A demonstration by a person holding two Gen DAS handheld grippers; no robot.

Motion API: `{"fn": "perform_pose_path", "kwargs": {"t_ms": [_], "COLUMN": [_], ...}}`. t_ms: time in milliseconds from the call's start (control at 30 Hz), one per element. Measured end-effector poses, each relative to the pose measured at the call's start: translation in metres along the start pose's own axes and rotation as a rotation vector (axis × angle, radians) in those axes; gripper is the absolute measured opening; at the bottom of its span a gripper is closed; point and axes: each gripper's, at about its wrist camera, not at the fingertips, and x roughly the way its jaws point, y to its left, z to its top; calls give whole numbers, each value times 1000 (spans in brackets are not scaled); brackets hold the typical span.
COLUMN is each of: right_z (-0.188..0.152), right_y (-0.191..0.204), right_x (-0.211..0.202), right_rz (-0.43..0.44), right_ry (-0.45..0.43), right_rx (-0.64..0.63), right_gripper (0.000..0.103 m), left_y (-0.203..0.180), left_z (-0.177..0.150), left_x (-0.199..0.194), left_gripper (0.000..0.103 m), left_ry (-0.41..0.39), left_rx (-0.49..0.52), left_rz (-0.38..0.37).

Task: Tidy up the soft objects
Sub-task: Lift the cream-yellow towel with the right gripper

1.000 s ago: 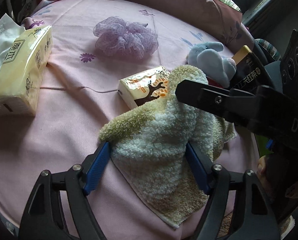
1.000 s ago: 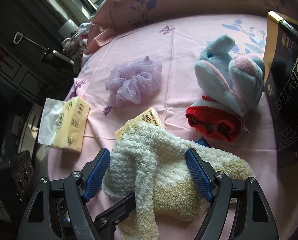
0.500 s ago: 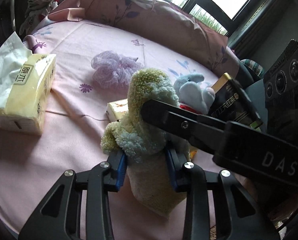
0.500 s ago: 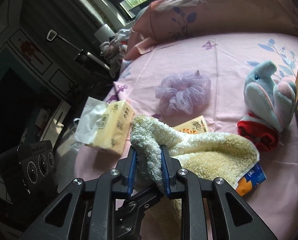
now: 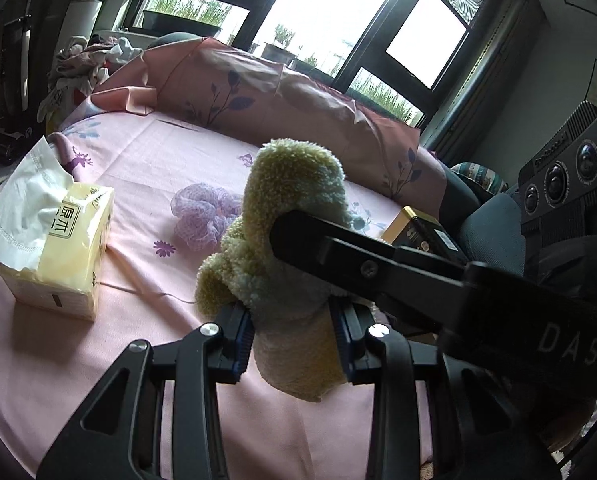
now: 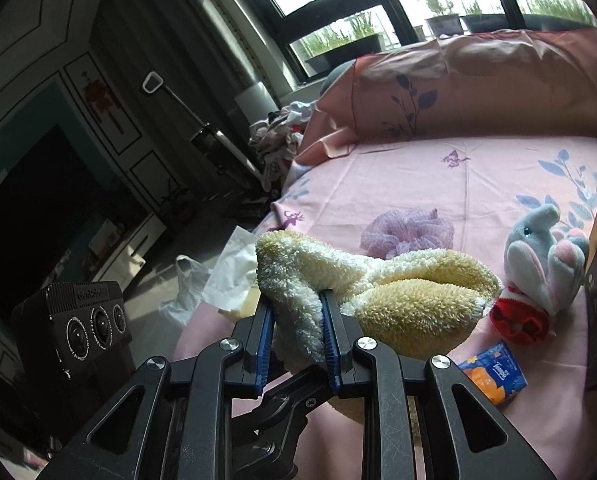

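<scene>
Over pink bedding (image 5: 146, 168), both grippers' jaws pinch a fleecy towel (image 5: 286, 216); tissue (image 5: 22, 200) sticks out of its pack (image 5: 74, 256).

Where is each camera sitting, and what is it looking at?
Left wrist view: sits on the left gripper, looking along its jaws over the pink bed toward the windows; the right gripper's arm crosses in front.
Right wrist view: sits on the right gripper, looking across the bed toward the plush toy; part of the left gripper shows below.
Both show: the fluffy towel pinched in both jaws, and the purple mesh puff.
</scene>
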Motion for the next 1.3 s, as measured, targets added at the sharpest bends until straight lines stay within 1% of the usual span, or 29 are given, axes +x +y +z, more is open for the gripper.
{"fn": "perform_pose_path", "kwargs": {"t_ms": [167, 300, 400, 533, 600, 733, 867, 1067, 1200, 1300], "right_z": [4, 7, 7, 9, 10, 11, 15, 15, 12, 10], "right_y": [9, 13, 10, 5, 3, 1, -5, -16, -23, -35], "right_x": [-17, -30, -39, -56, -65, -83, -96, -120, -136, -149], "right_rz": [4, 11, 7, 24, 28, 21, 6, 1, -33, -37], "right_ry": [-52, -91, -102, -144, -164, -212, -244, -314, -353, -389], "right_rx": [-32, -58, -47, -43, -44, -50, -38, -25, -11, 16], "right_gripper": [25, 25, 25, 25, 25, 25, 25, 25, 25, 25], "left_y": [-9, -18, -24, -32, -39, -61, -77, -105, -120, -135], "left_z": [5, 8, 11, 17, 20, 23, 26, 30, 30, 29], "left_x": [-13, -19, -19, -20, -21, -25, -23, -20, -14, -8], "left_gripper": [32, 32, 32, 32, 32, 32, 32, 32, 32, 32], "left_ry": [-73, -114, -106, -98, -95, -126, -127, -136, -125, -126], "left_rx": [34, 57, 58, 31, 36, 102, 137, 216, 261, 293], "left_rz": [-32, -44, -71, -146, -168, -159, -161, -154, -174, -189]}}
